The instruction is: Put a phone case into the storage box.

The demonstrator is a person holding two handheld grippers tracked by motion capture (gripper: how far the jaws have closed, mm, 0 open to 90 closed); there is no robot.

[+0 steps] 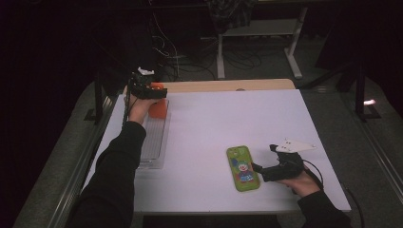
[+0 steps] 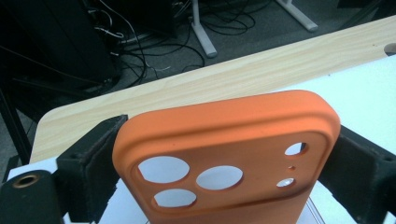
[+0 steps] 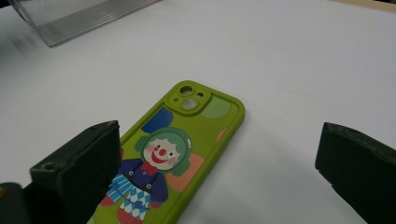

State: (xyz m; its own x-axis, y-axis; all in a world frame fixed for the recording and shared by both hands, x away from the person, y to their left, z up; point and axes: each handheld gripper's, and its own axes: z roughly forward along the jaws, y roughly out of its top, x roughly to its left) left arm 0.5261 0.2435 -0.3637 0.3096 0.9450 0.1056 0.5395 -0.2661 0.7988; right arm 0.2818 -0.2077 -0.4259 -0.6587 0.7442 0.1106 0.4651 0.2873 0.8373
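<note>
An orange phone case (image 2: 224, 158) with camera cut-outs is clamped between the jaws of my left gripper (image 2: 224, 168). In the high view that left gripper (image 1: 151, 92) holds the orange case (image 1: 159, 108) above the far end of a clear tray (image 1: 153, 142) at the table's left. A green phone case (image 1: 242, 168) with a clown picture lies flat on the white table near the front. My right gripper (image 1: 263, 164) stands open just right of it. In the right gripper view the green case (image 3: 187, 140) lies nearer the left jaw, and my right gripper (image 3: 224, 163) touches nothing.
The white table top (image 1: 228, 123) has a wooden strip (image 1: 228, 85) along its far edge. Beyond it stand a desk frame (image 1: 256, 42) and cables on the floor. The clear ribbed tray (image 3: 79, 18) lies at the table's left side.
</note>
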